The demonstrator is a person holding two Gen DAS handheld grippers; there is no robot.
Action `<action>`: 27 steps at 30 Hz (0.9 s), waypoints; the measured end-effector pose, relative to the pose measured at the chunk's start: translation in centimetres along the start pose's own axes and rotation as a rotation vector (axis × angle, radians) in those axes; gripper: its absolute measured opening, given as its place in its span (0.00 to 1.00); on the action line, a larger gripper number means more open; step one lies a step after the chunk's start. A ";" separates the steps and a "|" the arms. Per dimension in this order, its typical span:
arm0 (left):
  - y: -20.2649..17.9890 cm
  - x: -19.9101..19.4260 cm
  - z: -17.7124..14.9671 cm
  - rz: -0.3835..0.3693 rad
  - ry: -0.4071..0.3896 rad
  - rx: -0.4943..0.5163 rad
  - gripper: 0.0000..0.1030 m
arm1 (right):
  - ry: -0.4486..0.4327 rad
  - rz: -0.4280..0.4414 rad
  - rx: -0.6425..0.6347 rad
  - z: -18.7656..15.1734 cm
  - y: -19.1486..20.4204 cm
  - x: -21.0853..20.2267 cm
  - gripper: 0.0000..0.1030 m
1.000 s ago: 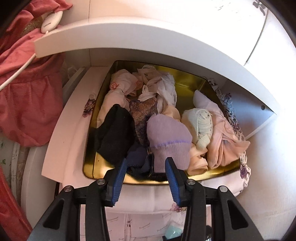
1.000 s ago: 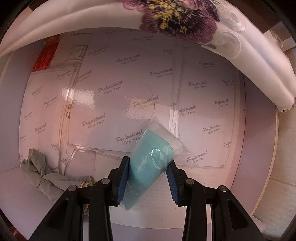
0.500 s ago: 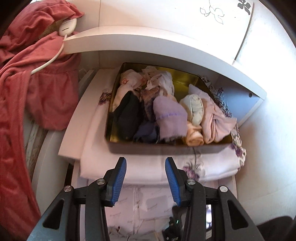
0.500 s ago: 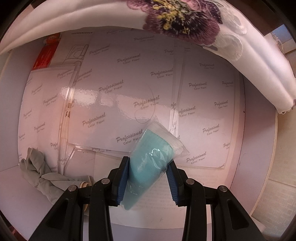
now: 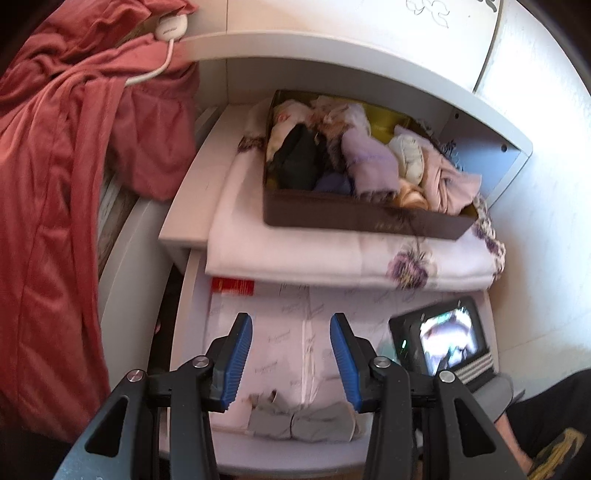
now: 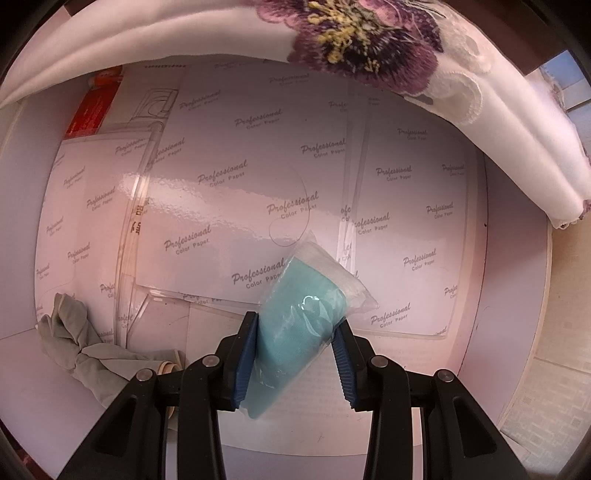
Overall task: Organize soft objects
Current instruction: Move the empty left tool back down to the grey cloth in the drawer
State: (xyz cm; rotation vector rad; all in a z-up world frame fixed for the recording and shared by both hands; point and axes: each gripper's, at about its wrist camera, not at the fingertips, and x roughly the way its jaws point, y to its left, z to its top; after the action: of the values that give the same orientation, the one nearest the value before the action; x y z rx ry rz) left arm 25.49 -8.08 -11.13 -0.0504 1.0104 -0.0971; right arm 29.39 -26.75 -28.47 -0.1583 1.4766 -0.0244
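Note:
My right gripper (image 6: 295,343) is shut on a teal cloth in a clear plastic bag (image 6: 299,325), held just above the lower shelf lined with paper packs. A knotted grey cloth (image 6: 85,350) lies at the shelf's front left; it also shows in the left wrist view (image 5: 303,421). My left gripper (image 5: 291,343) is open and empty above that lower shelf. A dark box (image 5: 362,216) full of rolled socks and soft items, with a lilac one (image 5: 369,166) in the middle, sits on a folded floral cloth (image 5: 332,254) on the upper shelf.
A red garment (image 5: 66,166) hangs at the left with a white corded device (image 5: 170,27) on it. The right gripper's screen (image 5: 443,339) shows at the lower shelf's right. White shelf boards and a wall close in the right side. The floral cloth overhangs (image 6: 369,48) the lower shelf.
My left gripper has pulled back and down from the sock box, so the lower shelf and grey cloth are now in view. The right gripper holds still with the bagged teal cloth.

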 end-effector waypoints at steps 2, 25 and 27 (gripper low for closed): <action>0.3 0.1 -0.6 0.001 0.019 -0.007 0.43 | 0.000 -0.002 -0.002 0.0 0.1 0.0 0.39; 3.4 7.6 -5.2 0.034 0.325 -0.113 0.43 | 0.001 0.033 0.020 0.0 -0.3 0.0 0.38; 3.6 8.0 -5.3 0.038 0.335 -0.121 0.43 | 0.002 0.039 0.022 0.0 -0.4 0.1 0.38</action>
State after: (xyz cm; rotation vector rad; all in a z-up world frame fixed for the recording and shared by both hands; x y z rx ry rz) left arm 25.45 -5.34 -20.96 -0.1283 1.3510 -0.0095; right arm 29.40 -27.19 -28.52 -0.1120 1.4805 -0.0088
